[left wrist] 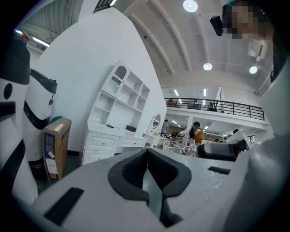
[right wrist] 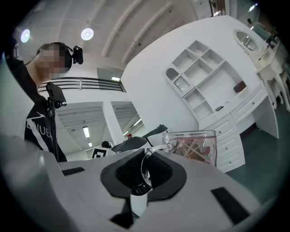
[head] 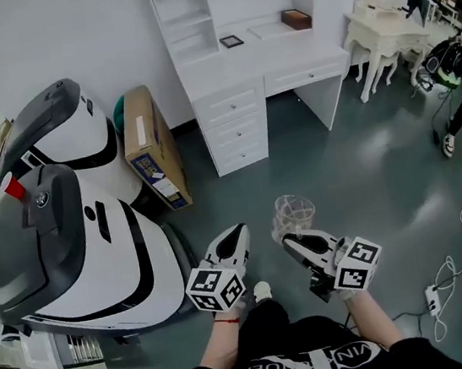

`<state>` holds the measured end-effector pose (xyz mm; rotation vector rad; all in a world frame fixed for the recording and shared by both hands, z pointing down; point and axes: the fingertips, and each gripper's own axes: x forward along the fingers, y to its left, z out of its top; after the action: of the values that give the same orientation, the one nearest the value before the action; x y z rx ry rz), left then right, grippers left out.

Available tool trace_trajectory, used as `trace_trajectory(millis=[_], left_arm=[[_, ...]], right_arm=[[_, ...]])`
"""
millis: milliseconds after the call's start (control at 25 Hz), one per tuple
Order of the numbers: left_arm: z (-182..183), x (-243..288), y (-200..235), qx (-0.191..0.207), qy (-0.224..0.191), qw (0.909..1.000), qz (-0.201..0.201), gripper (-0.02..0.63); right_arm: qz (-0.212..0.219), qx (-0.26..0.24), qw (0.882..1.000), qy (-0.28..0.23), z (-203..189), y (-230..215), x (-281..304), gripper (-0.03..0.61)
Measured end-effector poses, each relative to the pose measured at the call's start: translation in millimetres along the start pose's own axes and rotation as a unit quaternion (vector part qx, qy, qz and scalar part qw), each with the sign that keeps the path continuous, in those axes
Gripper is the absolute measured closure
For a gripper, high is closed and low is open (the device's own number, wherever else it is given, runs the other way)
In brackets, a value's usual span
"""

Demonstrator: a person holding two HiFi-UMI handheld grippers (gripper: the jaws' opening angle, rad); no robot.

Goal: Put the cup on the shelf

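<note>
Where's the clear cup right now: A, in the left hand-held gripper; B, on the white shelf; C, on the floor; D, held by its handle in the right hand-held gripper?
D: in the right gripper view the handle of the cup sits clamped in the right hand-held gripper.

Cardboard box (head: 154, 147) beside white machines (head: 77, 243)
</note>
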<state>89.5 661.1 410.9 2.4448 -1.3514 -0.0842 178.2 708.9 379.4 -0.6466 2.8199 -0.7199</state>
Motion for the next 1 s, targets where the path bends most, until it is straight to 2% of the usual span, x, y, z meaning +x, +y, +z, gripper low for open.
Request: trace_trajectory(millis=[320, 520, 680, 1000], left_arm=[[22, 58, 68, -0.01, 0.019, 0.9997, -0.011, 0.604], [39, 89, 108, -0.013, 0.016, 0.9996, -0.017, 0.604], [49, 107, 133, -0.008, 0.01, 0.9996, -0.025, 0.604], [61, 122, 173, -0.018, 0.003, 0.9998, -0.013, 0.606]], right_arm=[[-0.018, 0.023, 1.0, 0.0, 19, -63, 64, 0.561], [-0.029, 0.023, 0.999, -0.002, 33, -96, 98, 0.561], [-0.032, 0.017, 0.999, -0.01, 42, -115, 122, 0.561], [-0.029, 0.025, 0.999, -0.011, 53, -141, 157, 0.561]])
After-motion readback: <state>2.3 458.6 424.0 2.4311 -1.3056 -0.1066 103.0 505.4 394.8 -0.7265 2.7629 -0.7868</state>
